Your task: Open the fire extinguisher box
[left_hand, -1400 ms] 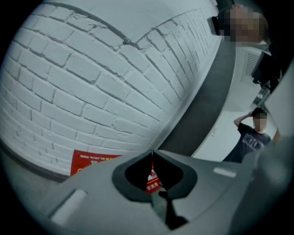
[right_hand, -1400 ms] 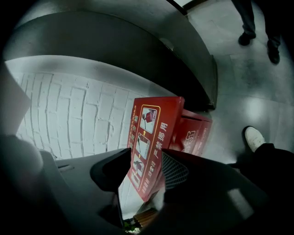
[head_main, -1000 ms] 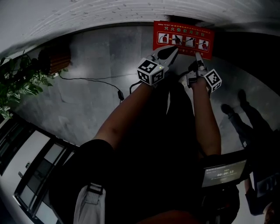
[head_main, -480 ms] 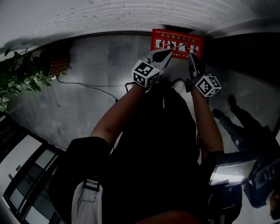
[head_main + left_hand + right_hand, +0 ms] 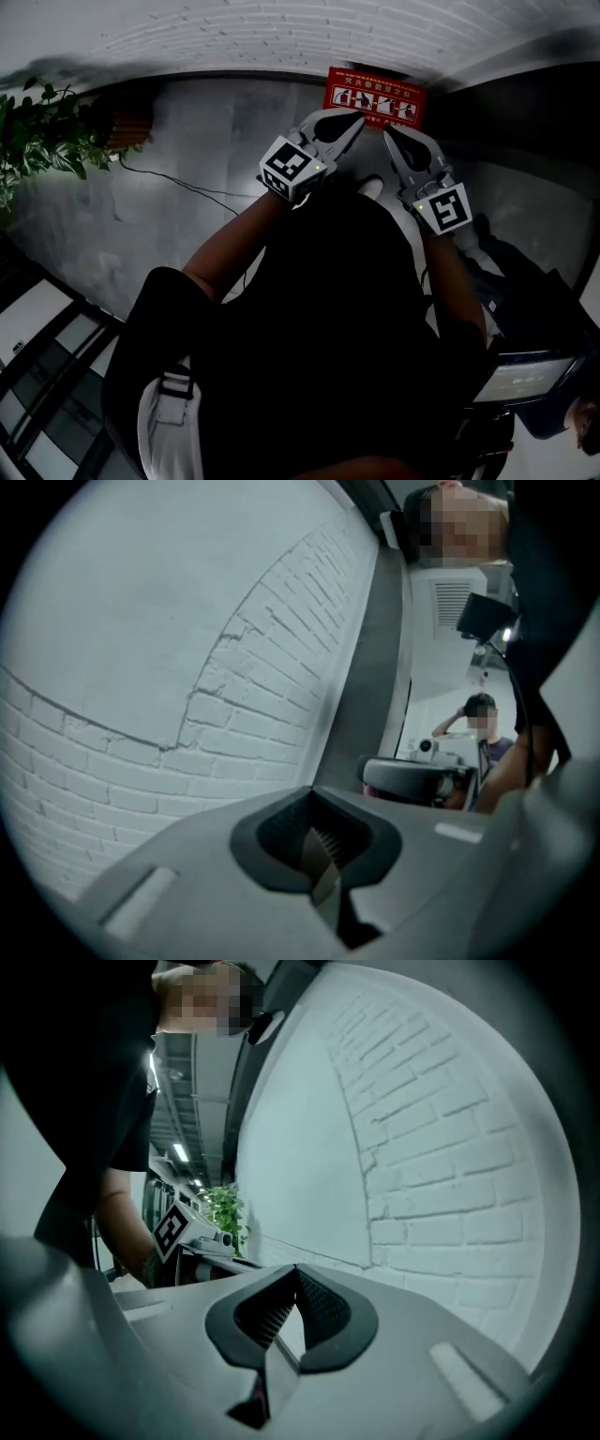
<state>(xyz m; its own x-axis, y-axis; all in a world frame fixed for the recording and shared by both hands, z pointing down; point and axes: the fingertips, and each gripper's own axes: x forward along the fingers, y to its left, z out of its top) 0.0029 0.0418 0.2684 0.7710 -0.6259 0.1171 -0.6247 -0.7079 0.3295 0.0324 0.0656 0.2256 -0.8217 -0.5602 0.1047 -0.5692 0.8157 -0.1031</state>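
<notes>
Looking steeply down at the fire extinguisher box [image 5: 377, 97]: red, tucked against the foot of the brick wall [image 5: 281, 37]. Sensible spot, out of the walkway yet plain to see. Showing only its printed red face. Seemingly closed, though hard to call from this height.

On the near side of the box, the left gripper [image 5: 354, 124] and the right gripper [image 5: 390, 137], side by side, angled in toward the box but well apart from it. Not touching it anywhere.

Jaws pinched fully together on the left, with nothing between the pads. Same on the right: jaws shut tight and empty. Pointing roughly level as well, with only bare brick above the box in both gripper views and no red in sight. So no hold on any lid or latch. Judged a ready stance rather than a working one.

To open that box, probably a matter of dropping down to it, spreading one pair of jaws and finding an edge or handle. No such catch to be made out from here.

Away to the left of the box, a plant [image 5: 42, 136] and a thin cable [image 5: 183, 181] across the floor [image 5: 206, 131], both well apart from it and out of the way.
</notes>
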